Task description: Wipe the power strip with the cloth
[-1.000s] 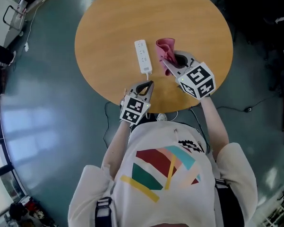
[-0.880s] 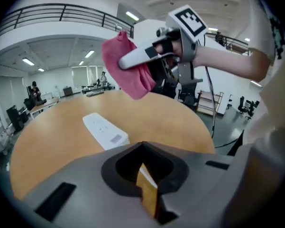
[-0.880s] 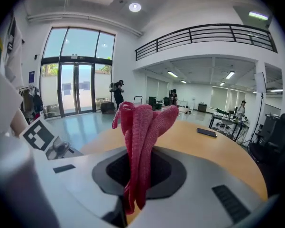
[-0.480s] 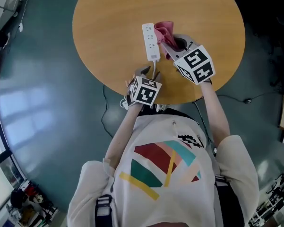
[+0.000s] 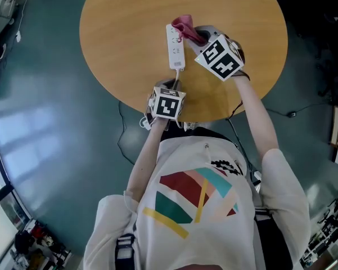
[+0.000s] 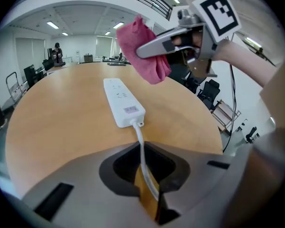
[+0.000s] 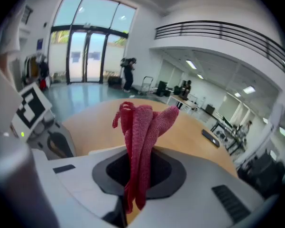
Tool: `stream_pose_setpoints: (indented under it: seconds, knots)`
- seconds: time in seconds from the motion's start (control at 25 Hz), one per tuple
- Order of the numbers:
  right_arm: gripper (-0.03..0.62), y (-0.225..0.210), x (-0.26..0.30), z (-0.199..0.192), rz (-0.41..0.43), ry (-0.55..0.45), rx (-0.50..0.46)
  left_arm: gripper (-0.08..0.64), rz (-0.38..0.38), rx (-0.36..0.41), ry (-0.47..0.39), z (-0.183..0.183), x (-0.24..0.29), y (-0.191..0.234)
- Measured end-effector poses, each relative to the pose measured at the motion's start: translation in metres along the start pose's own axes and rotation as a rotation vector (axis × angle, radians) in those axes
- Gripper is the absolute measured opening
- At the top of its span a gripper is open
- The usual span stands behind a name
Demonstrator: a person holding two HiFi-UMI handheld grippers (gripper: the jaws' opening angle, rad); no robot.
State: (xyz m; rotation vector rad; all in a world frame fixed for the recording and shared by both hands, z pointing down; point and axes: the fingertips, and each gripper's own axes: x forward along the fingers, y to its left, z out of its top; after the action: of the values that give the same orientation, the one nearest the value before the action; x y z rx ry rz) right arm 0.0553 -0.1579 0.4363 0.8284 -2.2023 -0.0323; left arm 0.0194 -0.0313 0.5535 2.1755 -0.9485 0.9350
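A: Where was the power strip [image 5: 176, 46] relative to the left claw [image 5: 173, 85]?

B: Flat on the counter [image 5: 118, 32], straight ahead of that claw, running lengthwise away from the person. Its cable [image 6: 141, 141] came off the near end and passed between the left claw's jaws. Those jaws had just been closing, and they pinched the cable.

A: Right claw [image 5: 195, 37]?

B: Clamped on the cloth [image 5: 186, 27]. The cloth stuck out past the tips, bunched, at the strip's far end and slightly to its right. Couldn't tell if it touched the strip.

A: Counts?

B: One power strip, one cable, one cloth, one counter. Two claws, one marker cube [image 5: 169, 103] on each.

A: Materials, shapes?

B: Strip: white hard plastic, long narrow bar, rounded corners, sockets on top, small label near the cable end. Cable: white, thin, round. Cloth: pink-red, coarse knit, gathered into upright folds. Counter: round, smooth, light wood-look top. Claws: grey moulded fingers. Cubes carried black-and-white square markers.
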Motion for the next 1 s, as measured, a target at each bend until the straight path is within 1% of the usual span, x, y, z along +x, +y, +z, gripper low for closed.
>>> stream_pose_setpoints:
  seconds: [0.04, 0.08, 0.12, 0.16, 0.2, 0.28, 0.32, 0.4, 0.52, 0.68, 0.8, 1.0]
  knots:
    - [0.04, 0.003, 0.006, 0.0, 0.035, 0.055, -0.12, 0.074, 0.004, -0.003, -0.003, 0.001, 0.0, 0.0]
    - [0.04, 0.013, 0.01, -0.003, 0.098, 0.106, -0.24, 0.074, 0.005, -0.008, -0.004, 0.001, 0.0, -0.001]
    - [0.04, 0.027, 0.012, -0.007, 0.181, 0.145, -0.338, 0.074, 0.005, -0.013, -0.004, 0.002, 0.002, -0.002]
    - [0.04, 0.043, 0.013, -0.012, 0.266, 0.171, -0.404, 0.074, 0.003, -0.018, -0.004, 0.002, 0.005, -0.003]
    - [0.04, 0.058, 0.013, -0.016, 0.34, 0.189, -0.444, 0.072, 0.002, -0.023, -0.004, 0.002, 0.006, -0.003]
    - [0.039, 0.084, 0.014, -0.022, 0.435, 0.223, -0.484, 0.072, 0.001, -0.029, -0.004, 0.002, 0.005, -0.001]
    - [0.039, 0.093, 0.016, -0.024, 0.466, 0.24, -0.49, 0.072, -0.001, -0.028, -0.005, 0.001, 0.003, 0.001]
    - [0.04, 0.109, 0.017, -0.025, 0.527, 0.261, -0.469, 0.072, -0.006, -0.03, -0.014, -0.001, -0.003, 0.006]
    - [0.04, 0.123, 0.017, -0.02, 0.615, 0.261, -0.405, 0.072, -0.015, -0.033, -0.023, -0.001, -0.006, 0.012]
    - [0.039, 0.126, 0.026, -0.028, 0.699, 0.274, -0.314, 0.072, -0.023, -0.037, -0.024, -0.001, -0.002, 0.013]
    - [0.04, 0.12, 0.037, -0.036, 0.716, 0.283, -0.282, 0.072, -0.028, -0.038, -0.023, 0.001, 0.003, 0.01]
    - [0.04, 0.108, 0.051, -0.032, 0.703, 0.297, -0.287, 0.072, -0.046, -0.04, -0.021, 0.002, 0.002, 0.011]
